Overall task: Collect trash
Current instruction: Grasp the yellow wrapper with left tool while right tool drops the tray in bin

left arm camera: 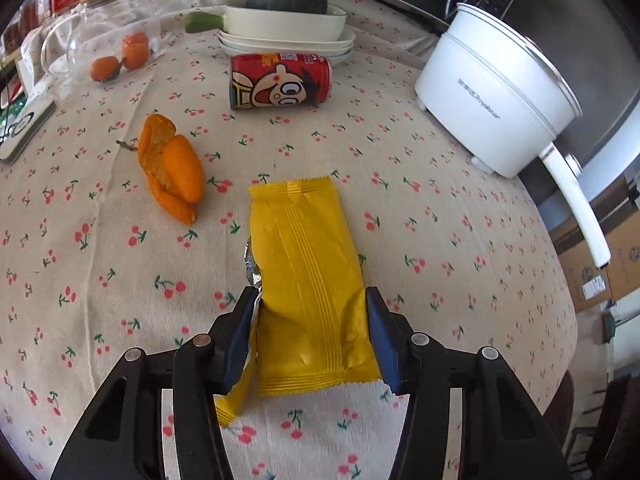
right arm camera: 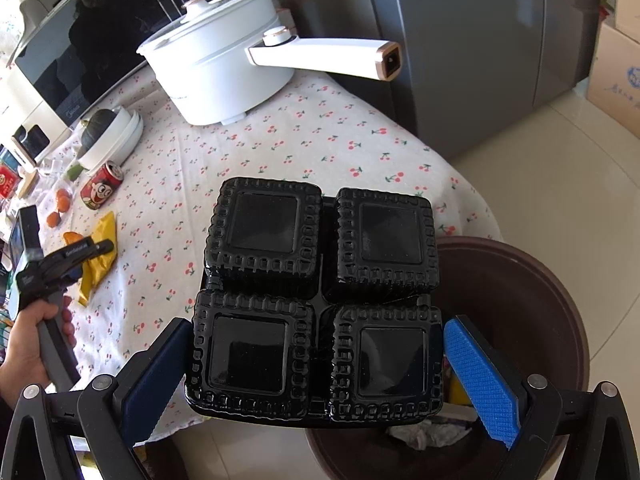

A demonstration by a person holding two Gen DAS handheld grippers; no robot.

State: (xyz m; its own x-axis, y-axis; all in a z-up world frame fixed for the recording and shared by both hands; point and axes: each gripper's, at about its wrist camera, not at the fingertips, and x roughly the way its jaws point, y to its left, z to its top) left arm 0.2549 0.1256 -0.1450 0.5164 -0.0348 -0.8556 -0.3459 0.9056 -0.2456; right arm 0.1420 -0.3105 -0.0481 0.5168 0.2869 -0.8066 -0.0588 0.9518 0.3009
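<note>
A yellow snack wrapper (left arm camera: 308, 276) lies on the cherry-print tablecloth (left arm camera: 440, 240). My left gripper (left arm camera: 312, 332) straddles its near end, both pads touching its edges, closed on it. It also shows in the right wrist view (right arm camera: 98, 256). Orange peel (left arm camera: 172, 168) lies to its left and a red drink can (left arm camera: 280, 80) on its side beyond. My right gripper (right arm camera: 316, 376) holds a black four-cell plastic tray (right arm camera: 320, 296) between its pads, above a brown trash bin (right arm camera: 520, 320) beside the table.
A white electric pot (left arm camera: 492, 92) with a long handle stands at the right. Stacked white dishes with a dark squash (left arm camera: 286, 20), a glass jar with oranges (left arm camera: 120, 52), a microwave (right arm camera: 80, 40) and a grey fridge (right arm camera: 480, 40) lie behind. The bin holds crumpled trash (right arm camera: 424, 428).
</note>
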